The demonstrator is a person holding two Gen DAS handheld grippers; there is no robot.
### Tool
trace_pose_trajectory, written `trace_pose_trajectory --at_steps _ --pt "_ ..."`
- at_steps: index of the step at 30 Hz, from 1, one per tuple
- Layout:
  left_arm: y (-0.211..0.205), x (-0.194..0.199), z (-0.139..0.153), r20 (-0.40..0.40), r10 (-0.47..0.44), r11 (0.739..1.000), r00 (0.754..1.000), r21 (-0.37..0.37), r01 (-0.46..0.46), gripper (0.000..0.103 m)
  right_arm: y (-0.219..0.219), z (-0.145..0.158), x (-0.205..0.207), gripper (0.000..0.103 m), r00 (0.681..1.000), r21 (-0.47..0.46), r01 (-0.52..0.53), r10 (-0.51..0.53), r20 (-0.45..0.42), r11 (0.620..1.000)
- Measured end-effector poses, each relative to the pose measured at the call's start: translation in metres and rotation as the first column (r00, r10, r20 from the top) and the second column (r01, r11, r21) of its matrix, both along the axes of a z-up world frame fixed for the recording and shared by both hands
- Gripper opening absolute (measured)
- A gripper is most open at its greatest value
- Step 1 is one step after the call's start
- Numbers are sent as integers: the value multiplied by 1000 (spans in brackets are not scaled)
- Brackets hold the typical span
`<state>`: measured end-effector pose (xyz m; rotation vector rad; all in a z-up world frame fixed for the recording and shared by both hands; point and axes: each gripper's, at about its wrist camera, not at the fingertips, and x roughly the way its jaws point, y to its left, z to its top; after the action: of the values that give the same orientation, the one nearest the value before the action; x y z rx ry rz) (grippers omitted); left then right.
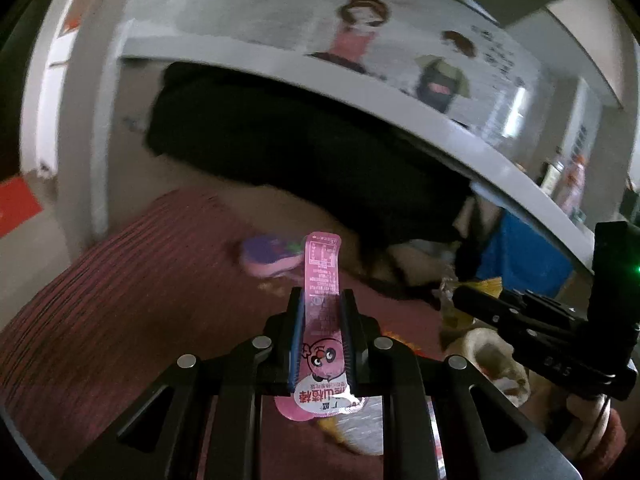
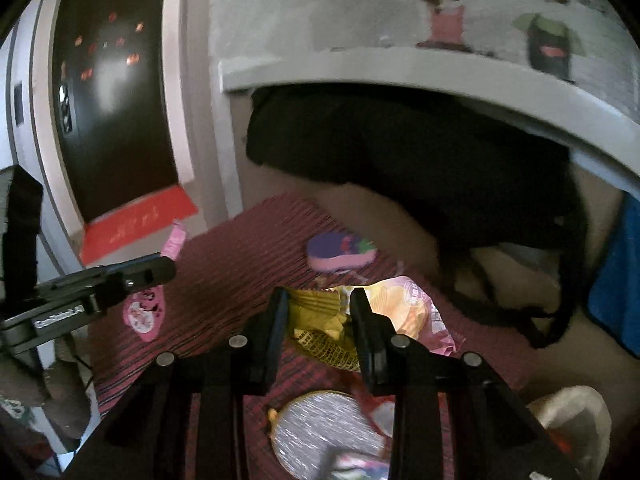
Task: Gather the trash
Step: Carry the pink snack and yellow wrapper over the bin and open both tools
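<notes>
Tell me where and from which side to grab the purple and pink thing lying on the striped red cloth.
Both grippers are already full, so free one first. The purple and pink thing lies flat and oblong on the striped red cloth, apart from the other litter. Probably best come from above and close across its narrow width, near the middle. Blur hides its exact shape.

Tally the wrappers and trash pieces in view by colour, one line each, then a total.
Pink: 1, the pink wrapper in the left gripper
Yellow: 1, the yellow wrapper in the right gripper
Silver: 1, the foil piece on the mat
Total: 3
</notes>
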<state>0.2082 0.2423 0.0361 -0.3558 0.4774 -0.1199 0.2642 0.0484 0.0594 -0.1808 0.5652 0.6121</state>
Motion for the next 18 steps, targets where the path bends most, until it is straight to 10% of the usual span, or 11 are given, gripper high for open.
trace_pose_trajectory --at_steps 18 --pt "-275 38 38 60 -328 932 943 181 313 18 -253 25 -35 29 939 104 328 -337 76 939"
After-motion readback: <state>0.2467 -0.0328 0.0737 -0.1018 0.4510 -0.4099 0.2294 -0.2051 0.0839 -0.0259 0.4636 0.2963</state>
